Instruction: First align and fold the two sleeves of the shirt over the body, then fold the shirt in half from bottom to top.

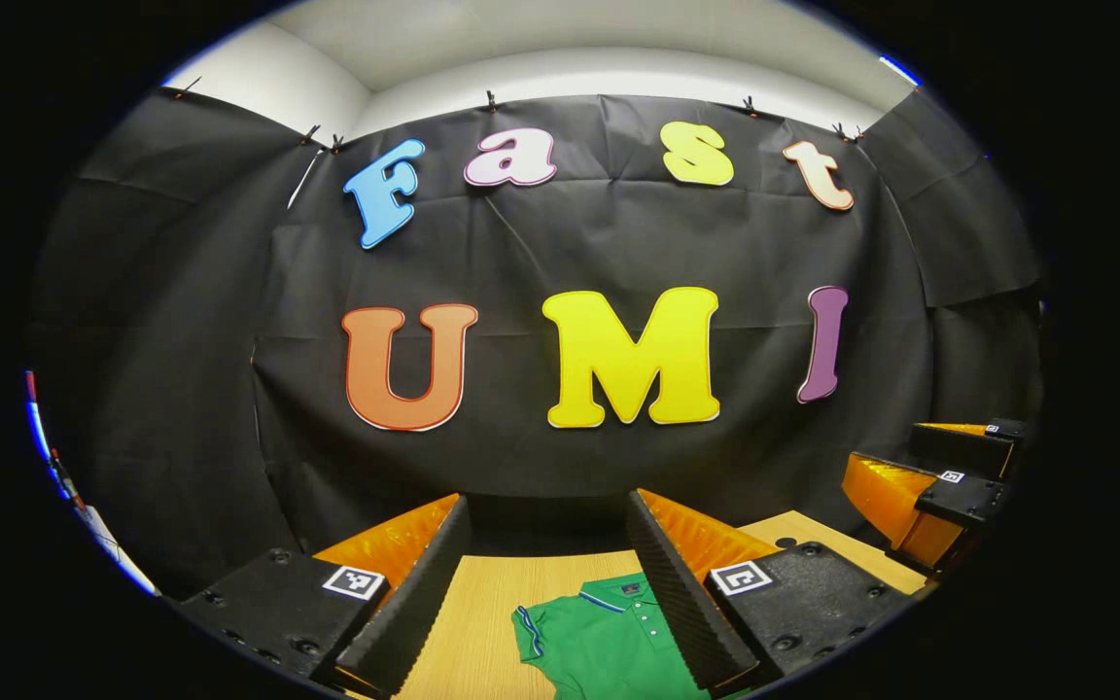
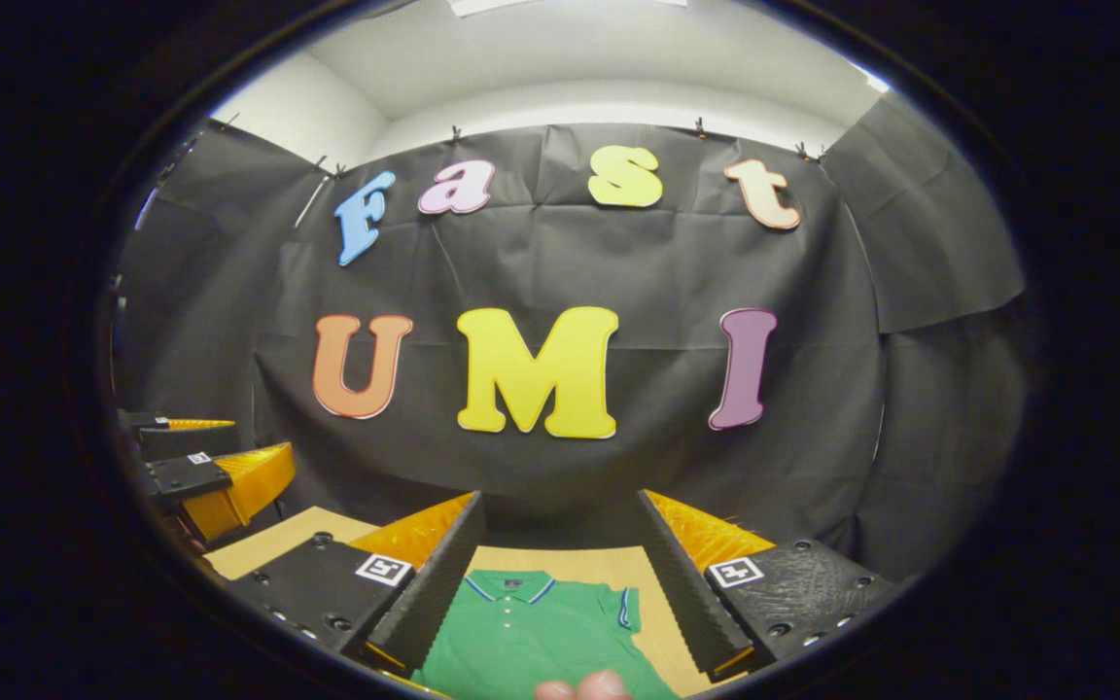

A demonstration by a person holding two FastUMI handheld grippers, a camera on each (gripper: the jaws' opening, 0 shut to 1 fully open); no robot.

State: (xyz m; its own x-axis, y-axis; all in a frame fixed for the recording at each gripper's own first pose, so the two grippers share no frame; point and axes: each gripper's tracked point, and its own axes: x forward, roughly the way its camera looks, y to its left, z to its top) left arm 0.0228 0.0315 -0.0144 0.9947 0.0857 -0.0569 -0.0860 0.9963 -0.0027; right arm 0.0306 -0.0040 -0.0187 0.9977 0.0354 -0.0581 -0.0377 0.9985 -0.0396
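Green cotton polo shirt (image 2: 541,632) with blue-trimmed collar is lying flat and unfolded on the pale wooden counter (image 1: 482,612), while left gripper (image 1: 545,583) and right gripper (image 2: 560,574) are hovering above with released jaws, so every fold is apparently remaining.

Left gripper view: camera sits above the near edge of the wooden table (image 1: 482,603), facing forward and roughly level toward the black cloth wall (image 1: 570,253), along its own left gripper (image 1: 548,540). The right gripper (image 1: 949,472) appears at its right edge. Right gripper view: same height and heading, looking along the right gripper (image 2: 560,535), with the left gripper (image 2: 205,462) at its left edge. Both views share the wall, the table's far part and the green shirt (image 2: 531,637), seen close below.
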